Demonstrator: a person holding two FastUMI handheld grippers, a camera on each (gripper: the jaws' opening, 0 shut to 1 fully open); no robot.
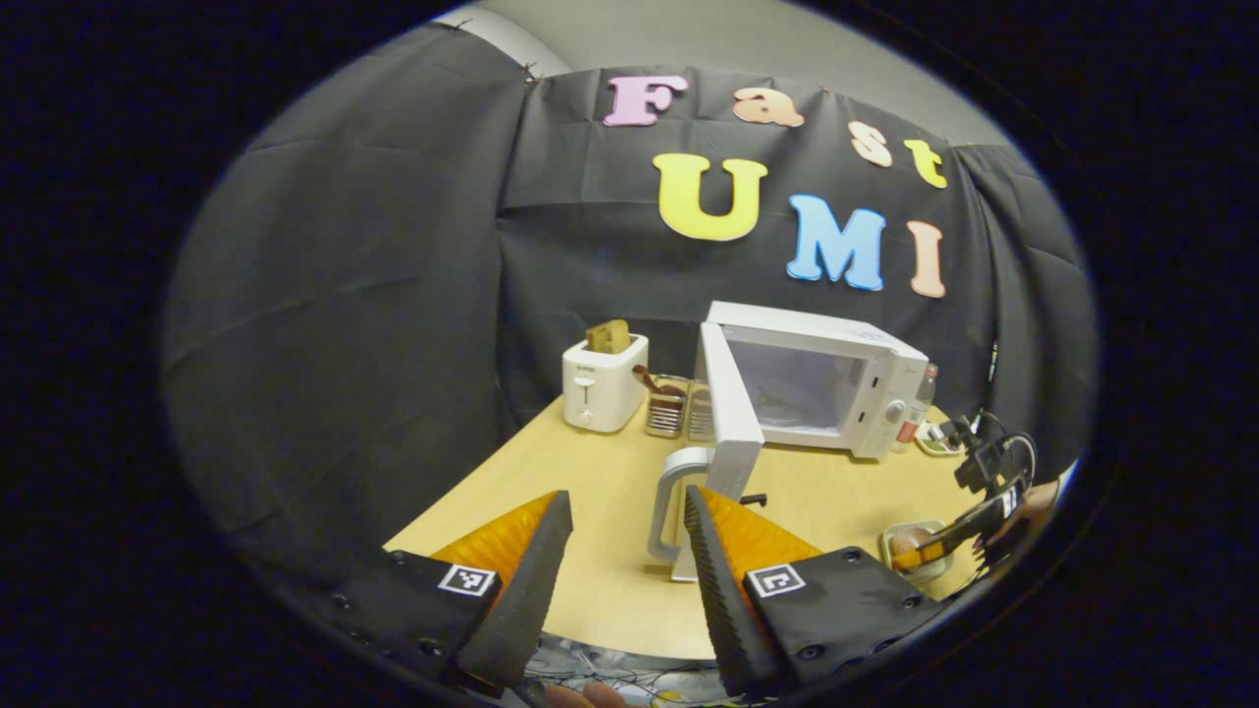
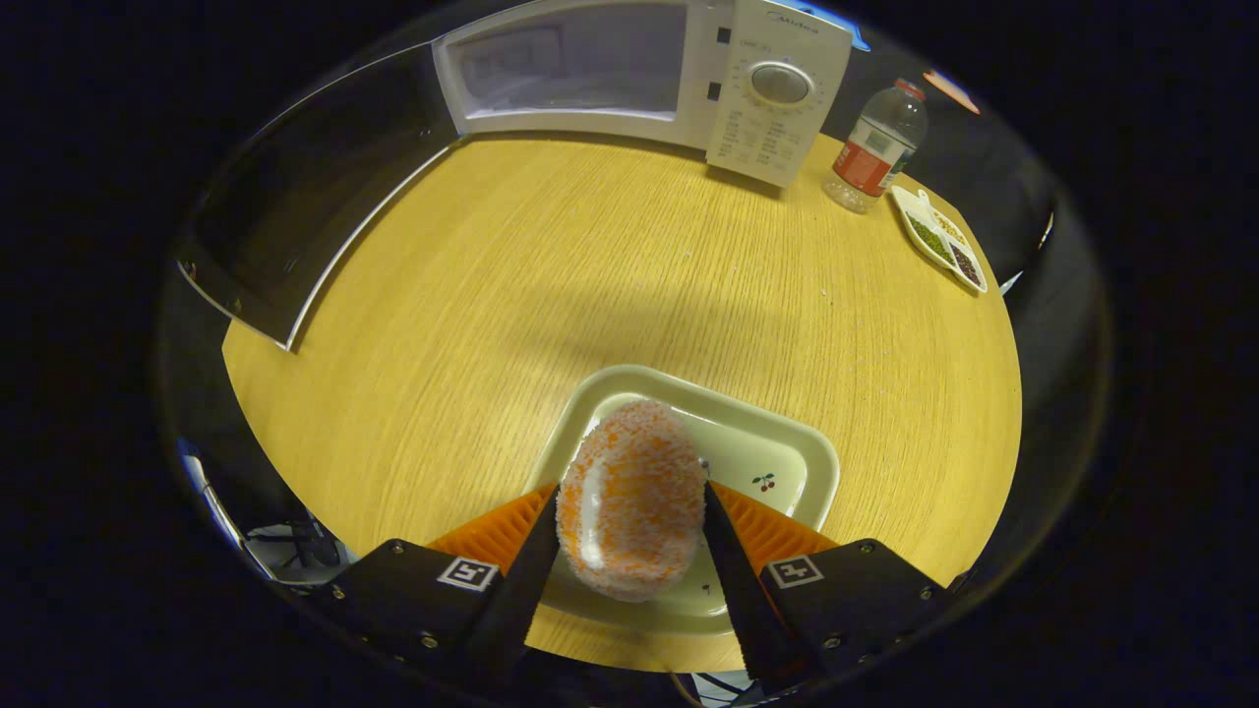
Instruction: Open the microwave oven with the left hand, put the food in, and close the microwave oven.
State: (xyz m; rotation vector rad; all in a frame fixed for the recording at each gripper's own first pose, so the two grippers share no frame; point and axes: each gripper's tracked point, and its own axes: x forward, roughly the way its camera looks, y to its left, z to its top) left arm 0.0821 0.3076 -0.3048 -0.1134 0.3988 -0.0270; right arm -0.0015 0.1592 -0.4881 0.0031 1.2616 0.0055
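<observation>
On round wooden table (image 2: 689,265), right tongs (image 2: 629,546) clasping food (image 2: 629,511), left tongs (image 1: 622,560) spread.

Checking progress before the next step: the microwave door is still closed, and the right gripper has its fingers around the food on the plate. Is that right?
Not quite. The microwave door already stands open, as the left gripper view shows. The rest holds: the right gripper has its fingers around the food on the plate.

Your left gripper (image 1: 620,570) and right gripper (image 2: 629,565) are each wearing ribbed wedge fingers on dark, screw-studded mounts, each mount showing a small square black-and-white marker.
</observation>
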